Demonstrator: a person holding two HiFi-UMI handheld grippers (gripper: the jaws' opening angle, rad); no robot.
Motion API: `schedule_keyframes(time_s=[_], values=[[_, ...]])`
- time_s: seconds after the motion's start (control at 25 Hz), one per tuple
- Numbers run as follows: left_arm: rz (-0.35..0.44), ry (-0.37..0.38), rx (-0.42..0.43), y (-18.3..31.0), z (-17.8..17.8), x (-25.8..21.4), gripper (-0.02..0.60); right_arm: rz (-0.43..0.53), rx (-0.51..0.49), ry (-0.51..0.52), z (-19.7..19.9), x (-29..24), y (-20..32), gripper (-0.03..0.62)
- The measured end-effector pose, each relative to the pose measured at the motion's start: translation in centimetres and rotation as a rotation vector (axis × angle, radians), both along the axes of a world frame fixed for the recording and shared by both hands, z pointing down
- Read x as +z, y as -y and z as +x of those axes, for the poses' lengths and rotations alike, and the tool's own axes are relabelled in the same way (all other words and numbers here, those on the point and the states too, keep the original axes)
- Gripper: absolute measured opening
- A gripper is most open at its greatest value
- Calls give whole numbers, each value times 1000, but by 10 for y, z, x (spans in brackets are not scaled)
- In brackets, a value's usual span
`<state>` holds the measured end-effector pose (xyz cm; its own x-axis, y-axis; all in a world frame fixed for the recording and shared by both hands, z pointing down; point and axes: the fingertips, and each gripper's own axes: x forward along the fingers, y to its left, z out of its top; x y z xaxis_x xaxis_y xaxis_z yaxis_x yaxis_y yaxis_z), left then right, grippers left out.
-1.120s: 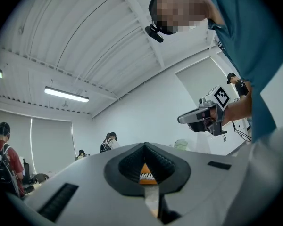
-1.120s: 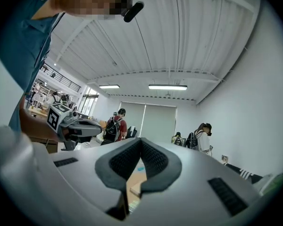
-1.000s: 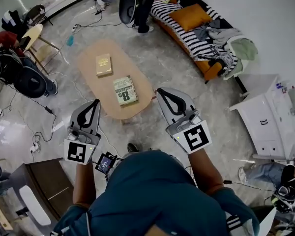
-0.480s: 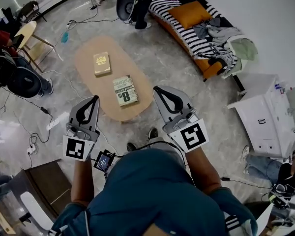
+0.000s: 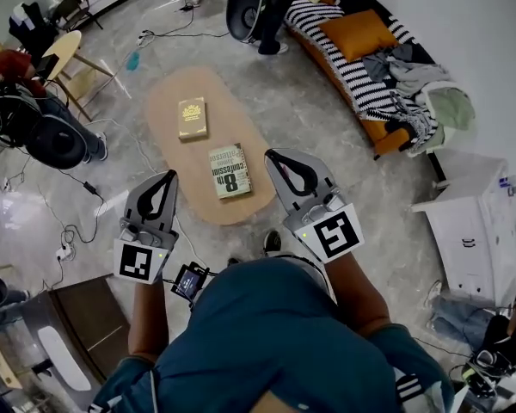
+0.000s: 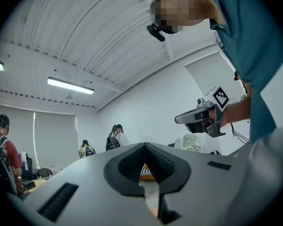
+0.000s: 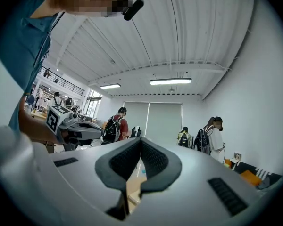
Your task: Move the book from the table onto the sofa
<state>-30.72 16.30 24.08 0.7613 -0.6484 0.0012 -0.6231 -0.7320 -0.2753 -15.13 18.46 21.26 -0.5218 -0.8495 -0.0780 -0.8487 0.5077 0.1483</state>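
Note:
Two books lie on the oval wooden table (image 5: 168, 101) in the head view: a green and white book (image 5: 229, 170) near its close end and a tan book (image 5: 192, 118) further back. The striped sofa (image 5: 348, 63) with an orange cushion (image 5: 359, 34) stands at the upper right. My left gripper (image 5: 167, 178) is shut and empty, held level at the table's near left edge. My right gripper (image 5: 273, 157) is also shut and empty, just right of the green and white book. Both gripper views show closed jaws, left gripper (image 6: 144, 146) and right gripper (image 7: 140, 140), with nothing between them.
Clothes (image 5: 421, 84) are piled on the sofa's near end. A white cabinet (image 5: 473, 231) stands at the right. A person sits at the left by a round chair (image 5: 64, 54); another person (image 5: 271, 7) stands beyond the table. Cables run across the floor.
Both grippers have moved forward toward the table, still shut. The table and books now sit closer to the gripper tips in the head view.

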Motion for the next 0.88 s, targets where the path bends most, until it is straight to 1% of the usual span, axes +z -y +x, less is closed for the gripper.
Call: schedule_keyframes(time_s=[0.2, 0.36, 0.48, 0.56, 0.68, 0.88], values=[[4, 12, -37, 22, 32, 3, 3, -8, -50, 14, 28, 3, 35, 14], [-15, 14, -79, 35, 41, 9, 4, -28, -95, 16, 36, 14, 59, 14], [-48, 37, -99, 47, 38, 17, 3, -37, -107, 16, 39, 19, 76, 14], [-56, 44, -113, 61, 32, 20, 3, -50, -112, 16, 38, 23, 90, 14], [-58, 21, -114, 88, 25, 24, 4, -60, -111, 11, 31, 28, 114, 14], [-69, 4, -82, 131, 10, 27, 3, -52, -91, -28, 12, 25, 150, 14]])
